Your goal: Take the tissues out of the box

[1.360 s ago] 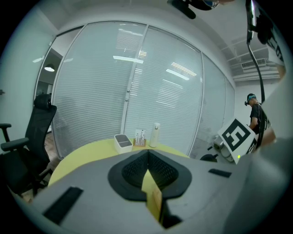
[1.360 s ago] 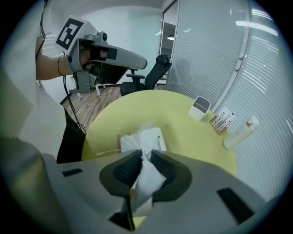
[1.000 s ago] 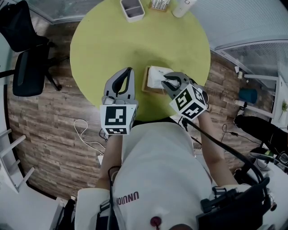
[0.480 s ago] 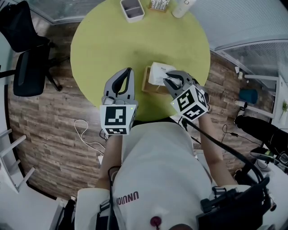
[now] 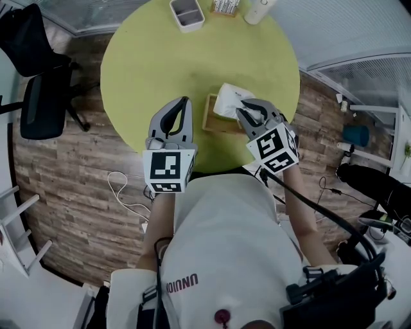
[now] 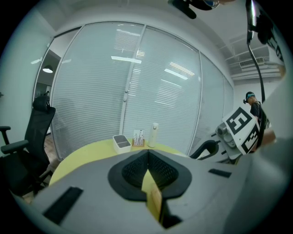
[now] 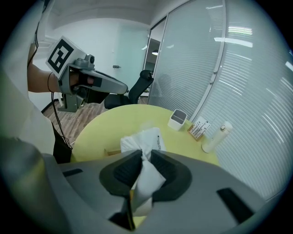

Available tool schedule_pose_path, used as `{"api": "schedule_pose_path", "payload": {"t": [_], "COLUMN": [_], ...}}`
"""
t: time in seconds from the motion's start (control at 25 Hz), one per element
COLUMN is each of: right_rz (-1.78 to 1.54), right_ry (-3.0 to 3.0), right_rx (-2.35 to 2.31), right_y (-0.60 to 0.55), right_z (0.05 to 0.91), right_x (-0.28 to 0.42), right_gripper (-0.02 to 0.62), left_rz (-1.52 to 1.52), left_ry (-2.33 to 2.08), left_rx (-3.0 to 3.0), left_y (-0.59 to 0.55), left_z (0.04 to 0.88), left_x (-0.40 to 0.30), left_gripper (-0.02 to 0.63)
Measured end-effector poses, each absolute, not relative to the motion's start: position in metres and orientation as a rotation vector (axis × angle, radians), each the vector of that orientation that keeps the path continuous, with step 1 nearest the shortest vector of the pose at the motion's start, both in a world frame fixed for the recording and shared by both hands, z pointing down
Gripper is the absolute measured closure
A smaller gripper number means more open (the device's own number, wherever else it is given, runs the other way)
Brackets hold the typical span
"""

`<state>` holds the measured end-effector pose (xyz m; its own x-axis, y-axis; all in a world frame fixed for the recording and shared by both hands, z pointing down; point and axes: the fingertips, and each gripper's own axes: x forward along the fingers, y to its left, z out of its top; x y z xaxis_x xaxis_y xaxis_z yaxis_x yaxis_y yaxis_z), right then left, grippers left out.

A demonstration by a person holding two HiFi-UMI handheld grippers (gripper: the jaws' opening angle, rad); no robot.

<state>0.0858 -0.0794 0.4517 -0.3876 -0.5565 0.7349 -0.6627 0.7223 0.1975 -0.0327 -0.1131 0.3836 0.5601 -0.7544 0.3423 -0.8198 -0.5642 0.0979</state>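
Note:
An open wooden box [image 5: 209, 115] stands on the round yellow-green table [image 5: 160, 64], near its front edge. A white tissue bundle [image 5: 230, 101] sticks up out of it, tilted. My right gripper [image 5: 244, 112] is shut on a fold of that bundle. In the right gripper view the white tissue [image 7: 147, 176] is pinched between the dark pads, and the rest of the bundle [image 7: 144, 138] hangs beyond the jaws above the box [image 7: 111, 152]. My left gripper [image 5: 185, 103] hovers left of the box, shut and empty; its pads [image 6: 137, 169] meet.
At the table's far edge stand a white container [image 5: 187, 13], a small card holder [image 5: 226, 6] and a white bottle [image 5: 260, 9]. A black office chair [image 5: 35, 83] stands on the wooden floor to the left. Cables lie on the floor near the person.
My right gripper has moved a little up and to the right with the tissue in it; the white bundle has risen and tilted out of the box. The left gripper has not moved.

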Motion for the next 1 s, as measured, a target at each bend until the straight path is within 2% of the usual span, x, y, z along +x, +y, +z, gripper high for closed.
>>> {"api": "schedule_pose_path", "payload": {"t": [1.0], "right_rz": [0.175], "right_ry": [-2.073], "right_rx": [0.941], "right_y": [-0.0787], "right_z": [0.4544], "right_x": [0.0867], "right_gripper": [0.523], "left_rz": [0.381], "left_ry": [-1.316], "left_rx": [2.546], "left_y": [-0.114], "left_z": [0.3828], "left_x": [-0.0347], "left_gripper": [0.594]}}
